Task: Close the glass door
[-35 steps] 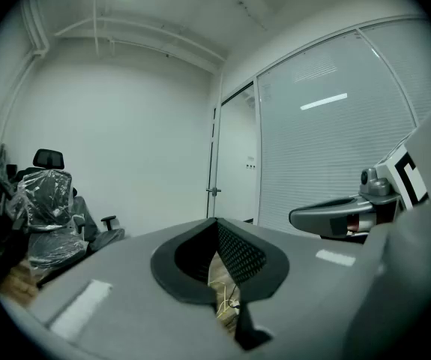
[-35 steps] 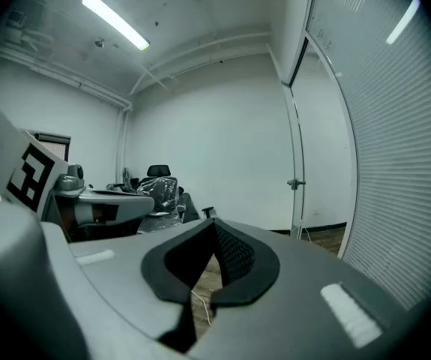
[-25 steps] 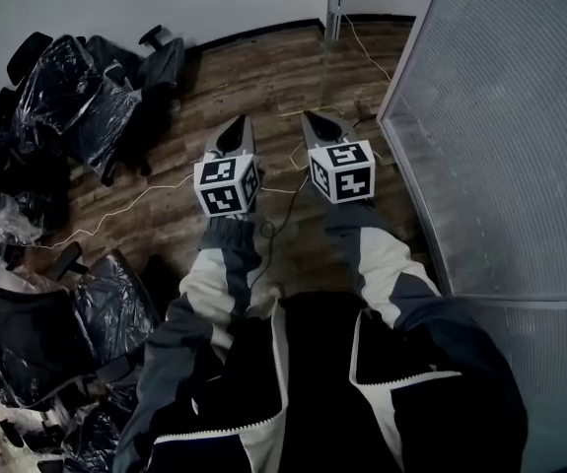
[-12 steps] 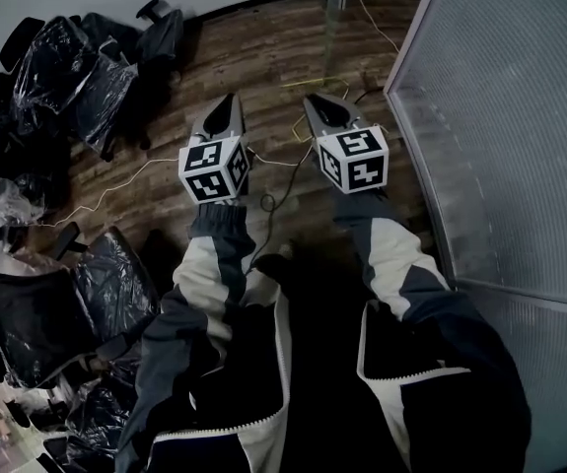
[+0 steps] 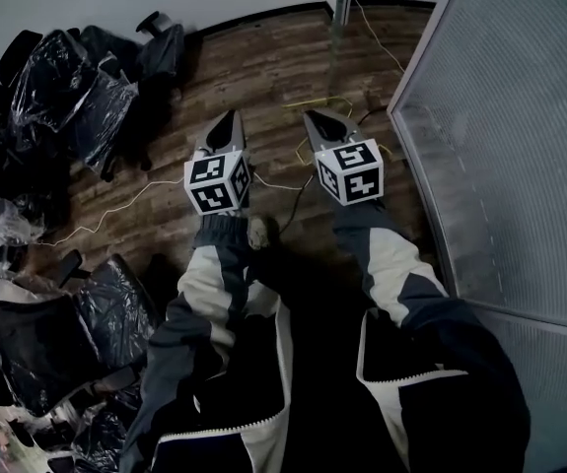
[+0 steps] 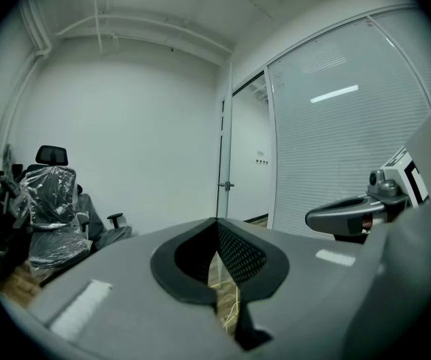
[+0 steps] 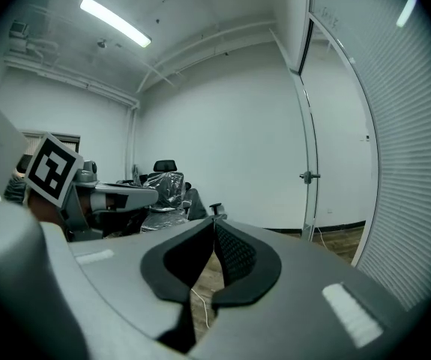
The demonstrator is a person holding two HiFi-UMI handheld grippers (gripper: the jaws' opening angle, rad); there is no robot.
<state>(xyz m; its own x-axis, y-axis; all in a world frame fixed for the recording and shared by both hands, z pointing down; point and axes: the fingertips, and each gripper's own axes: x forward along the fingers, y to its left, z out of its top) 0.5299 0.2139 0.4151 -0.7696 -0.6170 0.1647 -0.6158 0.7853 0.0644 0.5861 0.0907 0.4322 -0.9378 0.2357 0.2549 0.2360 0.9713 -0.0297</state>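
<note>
Left claw (image 5: 230, 116) shut, empty; right claw (image 5: 311, 116) just closing, tips meeting, empty; glass door (image 7: 307, 156) pane indistinct.

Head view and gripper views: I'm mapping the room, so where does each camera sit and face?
Head view: on the person's head, steeply down at wood floor, sleeves, left hand-held gripper, right hand-held gripper.
Left gripper view: on the left one, along its shut jaws toward the door handle; right one at right.
Right gripper view: on the right one, along empty jaws that just closed further, toward a wrapped chair; left one at left.
Shared: both gripper views show the door handle.
</note>
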